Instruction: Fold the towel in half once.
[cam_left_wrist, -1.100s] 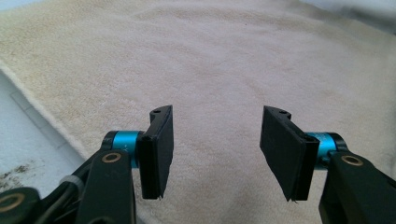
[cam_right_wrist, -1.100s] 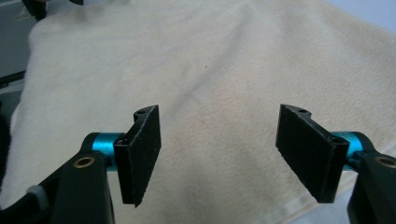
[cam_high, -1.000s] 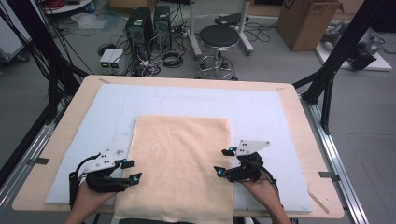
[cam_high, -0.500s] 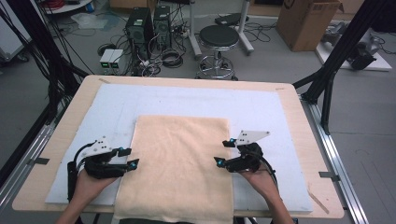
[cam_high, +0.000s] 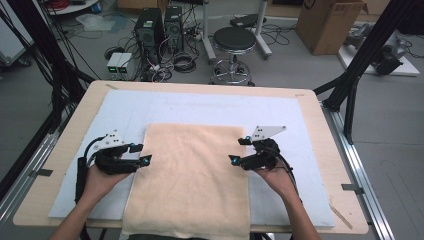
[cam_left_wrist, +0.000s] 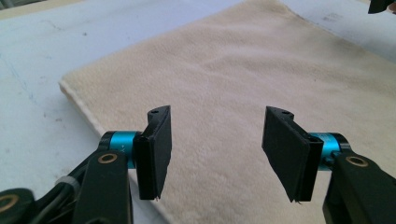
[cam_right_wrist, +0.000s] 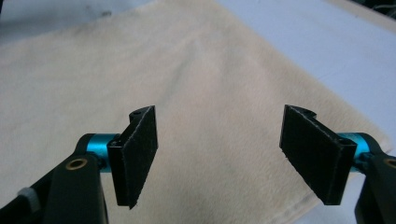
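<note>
A beige towel (cam_high: 192, 175) lies flat on a pale blue mat (cam_high: 200, 107), with its near end at the table's front edge. My left gripper (cam_high: 141, 154) hovers at the towel's left edge, pointing inward, open. In the left gripper view its jaws (cam_left_wrist: 217, 135) stand wide apart above the towel (cam_left_wrist: 233, 70) with nothing between them. At the towel's right edge my right gripper (cam_high: 240, 150) is open too, pointing inward. The right gripper view shows its jaws (cam_right_wrist: 217, 140) apart over the towel's (cam_right_wrist: 140, 70) corner area, with nothing between them.
The mat covers most of a wooden table (cam_high: 320, 115). Beyond the far edge the floor holds a black stool (cam_high: 234, 40), computer towers (cam_high: 160, 25), cables and a cardboard box (cam_high: 327, 20). Black frame struts (cam_high: 360, 65) rise at both sides.
Both hands have moved away from the person along the towel's side edges and risen slightly. The jaws stay apart and the towel has not shifted.
</note>
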